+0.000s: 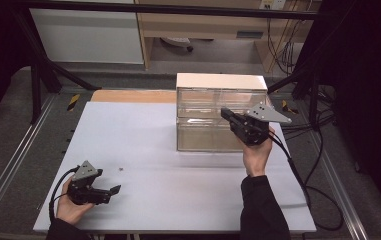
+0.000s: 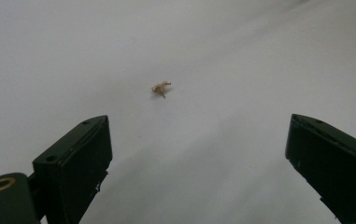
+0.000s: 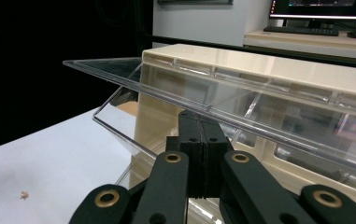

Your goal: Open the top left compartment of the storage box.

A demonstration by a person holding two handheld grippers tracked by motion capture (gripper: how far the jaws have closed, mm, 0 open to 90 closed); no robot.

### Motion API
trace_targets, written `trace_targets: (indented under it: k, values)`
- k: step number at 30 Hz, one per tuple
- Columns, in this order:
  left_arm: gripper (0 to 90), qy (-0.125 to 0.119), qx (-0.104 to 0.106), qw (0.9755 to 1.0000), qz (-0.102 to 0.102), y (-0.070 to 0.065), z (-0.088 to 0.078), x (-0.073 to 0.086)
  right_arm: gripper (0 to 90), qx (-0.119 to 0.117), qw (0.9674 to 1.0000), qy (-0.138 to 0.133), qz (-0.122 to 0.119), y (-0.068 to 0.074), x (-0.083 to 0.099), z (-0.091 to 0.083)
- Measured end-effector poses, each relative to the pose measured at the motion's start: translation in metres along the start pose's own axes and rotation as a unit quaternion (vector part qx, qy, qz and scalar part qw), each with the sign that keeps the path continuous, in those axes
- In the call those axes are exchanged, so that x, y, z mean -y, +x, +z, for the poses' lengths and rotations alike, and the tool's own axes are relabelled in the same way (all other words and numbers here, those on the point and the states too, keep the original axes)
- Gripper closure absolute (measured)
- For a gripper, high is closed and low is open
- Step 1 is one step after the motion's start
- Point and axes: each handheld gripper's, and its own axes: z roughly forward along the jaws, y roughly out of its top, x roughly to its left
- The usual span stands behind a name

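white tabletop (image 1: 178, 170): near its front left corner my left gripper (image 1: 109, 191) rests, jaws apart, aimed at a tan crumb (image 2: 161, 87). by the back right edge my right gripper (image 3: 199, 140), jaws together, pinches the clear drawer (image 3: 175, 88) front to draw it from the cabinet (image 1: 221, 85).

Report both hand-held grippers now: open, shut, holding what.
Left hand-held gripper: open, holding nothing, above the white table.
Right hand-held gripper: shut at the front of a clear drawer; whether it pinches the drawer cannot be told.

place: we judged it a lab | cues: we saw a framed white tabletop (image 1: 143, 150), loose cables (image 1: 288, 45), a monitor (image 3: 323, 9), keyboard (image 3: 302, 31)
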Motion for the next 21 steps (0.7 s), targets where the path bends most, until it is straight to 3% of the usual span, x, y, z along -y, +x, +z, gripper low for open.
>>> trace_targets:
  k: [21]
  values:
    - [7.8,0.0,-0.001,1.0,0.003,0.0,-0.001,0.0,90.0,0.009,0.9999,-0.005,-0.004,-0.003,-0.014,0.003]
